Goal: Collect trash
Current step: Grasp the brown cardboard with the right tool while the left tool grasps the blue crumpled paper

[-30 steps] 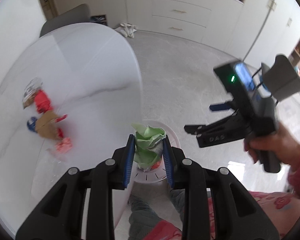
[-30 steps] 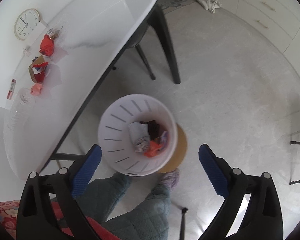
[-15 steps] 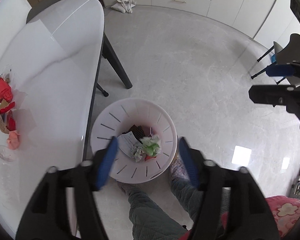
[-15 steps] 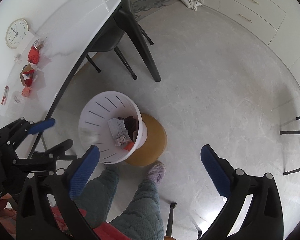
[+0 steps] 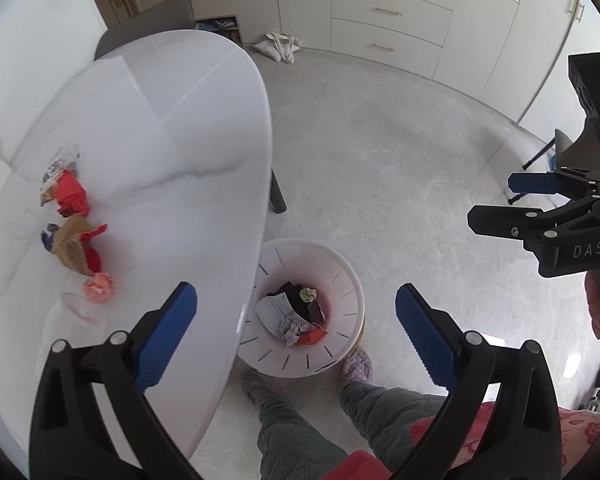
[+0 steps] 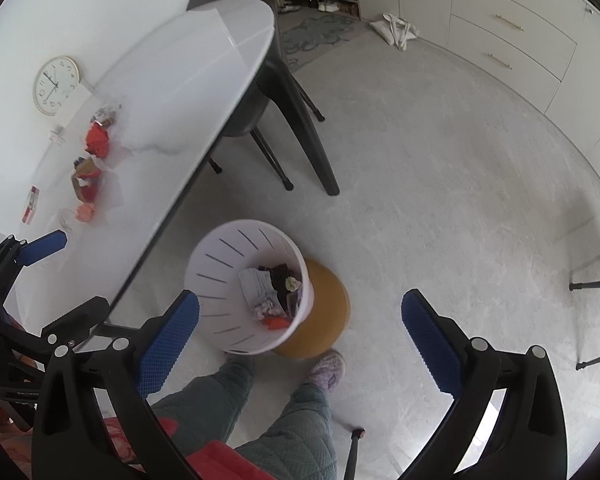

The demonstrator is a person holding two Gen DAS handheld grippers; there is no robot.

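Both grippers hang spread and empty above a white bin.

The bin (image 5: pixel 342 280) sits below the left gripper (image 5: pixel 296 336), now holding the green wad (image 5: pixel 307 293) released a second ago; right gripper (image 6: pixel 300 340) alongside, unchanged.

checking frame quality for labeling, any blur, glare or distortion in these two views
Left wrist: sharp, strong fisheye bending of the table edge, soft sheen on its top, small bright floor reflection at lower right. Right wrist: same warp, the table top and trash on it smeared, the bin fairly sharp.
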